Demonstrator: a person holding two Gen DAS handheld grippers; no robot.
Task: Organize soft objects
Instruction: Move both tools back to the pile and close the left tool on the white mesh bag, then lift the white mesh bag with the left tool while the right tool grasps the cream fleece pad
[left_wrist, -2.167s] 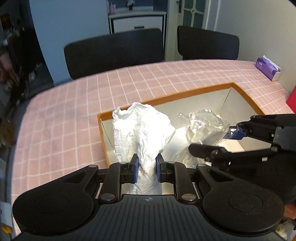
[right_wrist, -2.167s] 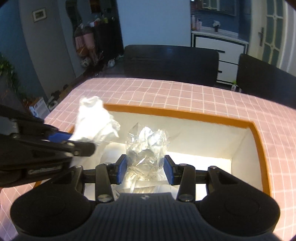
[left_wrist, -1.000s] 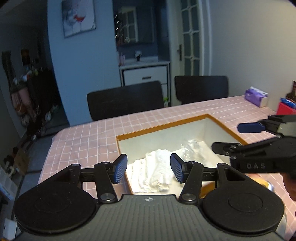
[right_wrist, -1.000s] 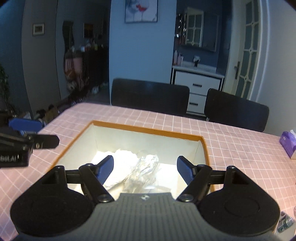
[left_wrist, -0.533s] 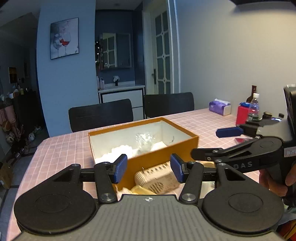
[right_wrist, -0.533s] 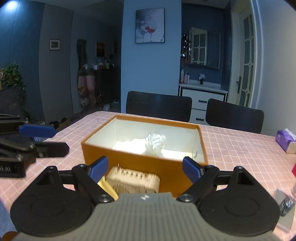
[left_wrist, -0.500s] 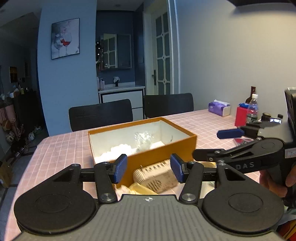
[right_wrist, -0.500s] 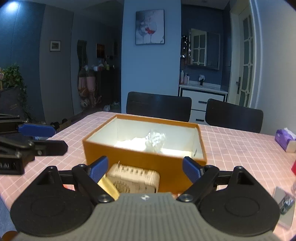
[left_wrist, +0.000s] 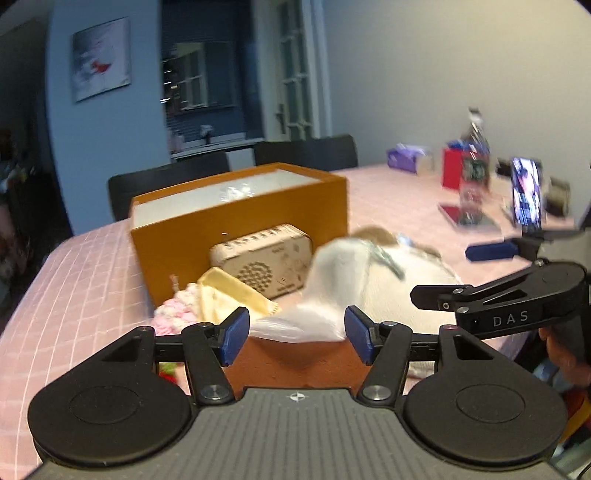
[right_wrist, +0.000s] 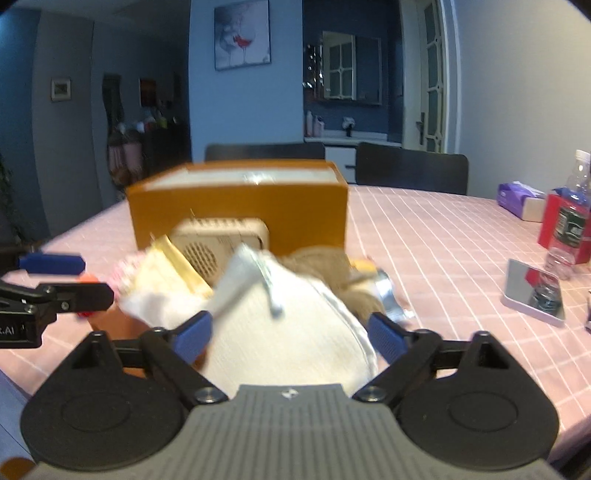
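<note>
On the pink checked surface (left_wrist: 92, 266) an orange box (left_wrist: 236, 218) stands open at the top, with white and clear soft stuff just visible inside it. In front of the box lies a heap of soft things: a white cloth (right_wrist: 295, 332), a pink knitted piece (left_wrist: 173, 314), a folded yellow cloth (left_wrist: 232, 291) and a brown fuzzy lump (right_wrist: 325, 262), packed close around a wooden speaker-like box (left_wrist: 266, 254) that sits against the orange wall. The left gripper (left_wrist: 295, 334) hangs low before the heap, its jaws spread and just widened, a flap of clear plastic (left_wrist: 295, 325) in the gap but not pinched. The right gripper (right_wrist: 290, 332) is at the white cloth, its jaws also spread wide and just opening further; the cloth bulges between them, unpressed. To the right stand a tissue pack (right_wrist: 517, 201), a water bottle (right_wrist: 569, 218), a red carton (left_wrist: 456, 173) and a phone (left_wrist: 526, 195).
</note>
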